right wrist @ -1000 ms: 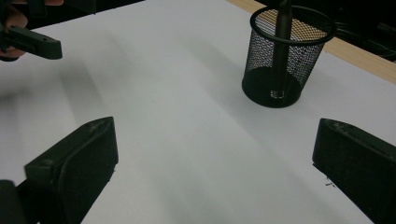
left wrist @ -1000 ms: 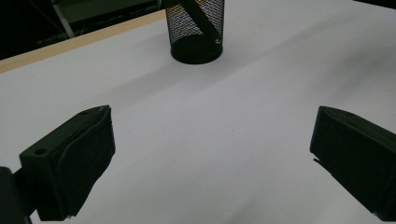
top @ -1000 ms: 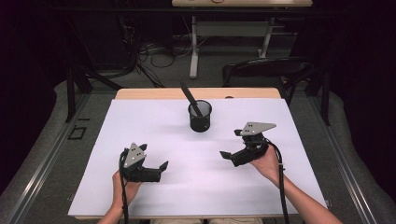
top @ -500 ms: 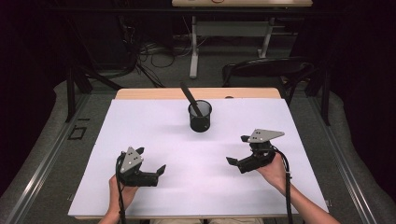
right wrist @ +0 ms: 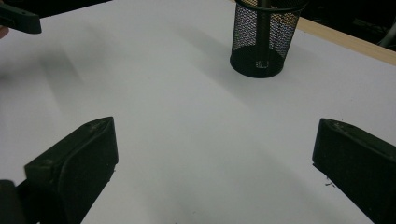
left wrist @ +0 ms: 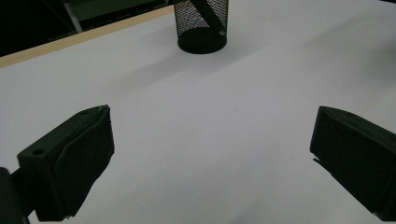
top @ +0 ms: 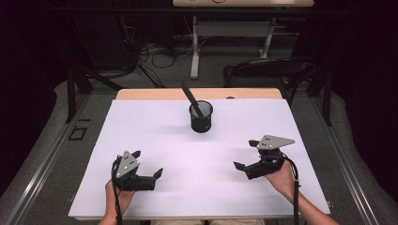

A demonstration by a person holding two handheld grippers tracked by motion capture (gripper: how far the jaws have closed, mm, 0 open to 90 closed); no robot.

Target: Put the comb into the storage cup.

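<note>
From the high view, a black mesh pen cup (top: 201, 116) stands toward the far middle of the white surface (top: 155, 140), holding one dark stick-like tool (top: 191, 97) that leans left. The left hand-held gripper (top: 148, 165) and right hand-held gripper (top: 245, 154) sit near the front edge, well apart from it. In each gripper view the jaws are spread wide over bare surface, the cup (left wrist: 202, 25) (right wrist: 265, 36) ahead.

Black wire-mesh metal cup (top: 201, 116), matt white sheet (top: 155, 140) over a pale wooden table edge (top: 155, 93), matt black gripper jaws.
</note>
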